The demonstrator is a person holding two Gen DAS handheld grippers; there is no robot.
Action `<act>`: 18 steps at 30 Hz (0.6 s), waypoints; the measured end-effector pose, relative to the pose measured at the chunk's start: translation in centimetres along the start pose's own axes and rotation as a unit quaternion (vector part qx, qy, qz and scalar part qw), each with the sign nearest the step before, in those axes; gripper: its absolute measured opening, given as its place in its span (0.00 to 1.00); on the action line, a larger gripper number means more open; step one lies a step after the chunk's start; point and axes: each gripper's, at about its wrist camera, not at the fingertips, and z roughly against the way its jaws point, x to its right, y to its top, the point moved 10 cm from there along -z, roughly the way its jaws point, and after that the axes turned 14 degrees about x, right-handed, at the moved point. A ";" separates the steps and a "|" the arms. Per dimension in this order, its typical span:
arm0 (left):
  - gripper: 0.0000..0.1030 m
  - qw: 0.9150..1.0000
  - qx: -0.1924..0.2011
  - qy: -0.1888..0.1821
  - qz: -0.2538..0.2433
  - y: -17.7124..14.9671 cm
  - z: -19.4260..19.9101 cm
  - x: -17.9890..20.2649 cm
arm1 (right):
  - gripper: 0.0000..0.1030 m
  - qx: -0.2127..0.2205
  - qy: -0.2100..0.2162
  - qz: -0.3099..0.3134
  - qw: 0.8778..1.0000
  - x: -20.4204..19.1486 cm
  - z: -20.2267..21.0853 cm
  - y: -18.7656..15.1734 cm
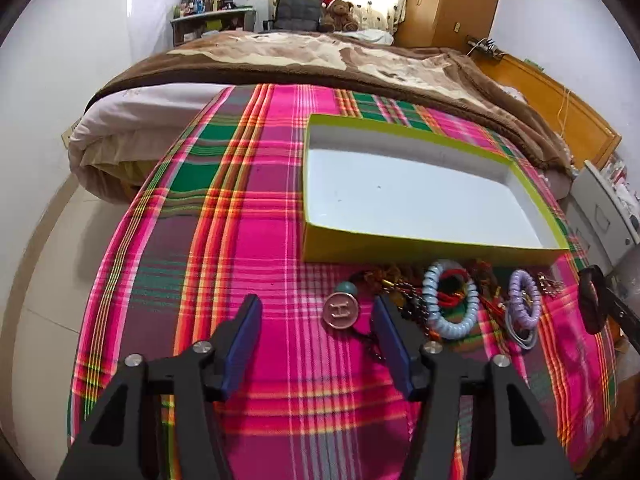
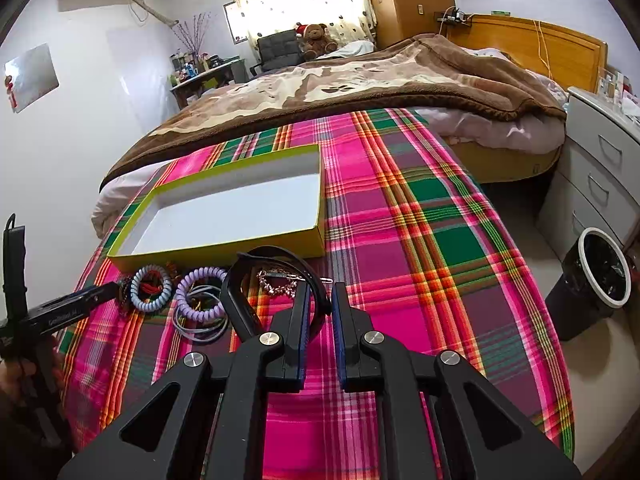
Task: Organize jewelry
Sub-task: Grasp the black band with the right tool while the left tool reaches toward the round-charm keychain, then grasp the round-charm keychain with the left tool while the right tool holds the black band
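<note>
A: Nearest the lens in the right wrist view: the right gripper [image 2: 320, 308], black arms with blue pads. State?

B: Jaws narrowed to a small gap, pinching the rim of a black band [image 2: 240, 308], a wide loop raised above the plaid cloth [image 2: 420, 240]. The grip looks firm, though the contact point is partly hidden behind the left pad.

A: And the left gripper [image 1: 316, 320] in its own view?

B: Jaws spread wide, nothing between them. Its right finger [image 1: 390, 336] stands just beside a round metal medallion [image 1: 341, 311] stamped with an H, which lies flat on the cloth on a dark cord.

A: Location of the remaining jewelry?

B: A row on the cloth, just in front of the near wall of the box [image 1: 432, 246]. From left to right in the left wrist view: the medallion; a pale blue coil bracelet [image 1: 452, 300] around red and green threads; a lilac coil bracelet [image 1: 524, 294] over thin grey bands. In the right wrist view a pink-toned chain [image 2: 280, 282] lies inside the black band's loop.

A: The box itself?

B: Shallow, lime-green outside, white inside, open, holding no jewelry.

A: Background?

B: A bed with a brown blanket [image 2: 360, 80], a teddy bear [image 2: 318, 42], a white drawer unit [image 2: 600, 160] and a black bin [image 2: 588, 284].
</note>
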 end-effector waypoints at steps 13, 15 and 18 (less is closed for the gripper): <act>0.18 0.999 -0.013 -0.011 -0.032 -0.4 -0.7 1.0 | 0.11 -0.005 0.003 -0.002 1.000 -0.3 -0.6 -0.1; 0.18 0.999 -0.012 -0.011 -0.030 -0.4 -0.5 1.0 | 0.11 -0.004 0.004 -0.003 1.000 -0.4 -0.6 0.0; 0.18 1.000 -0.003 -0.014 -0.024 -0.1 0.1 1.1 | 0.11 -0.002 0.005 -0.002 1.000 -0.4 -0.5 0.2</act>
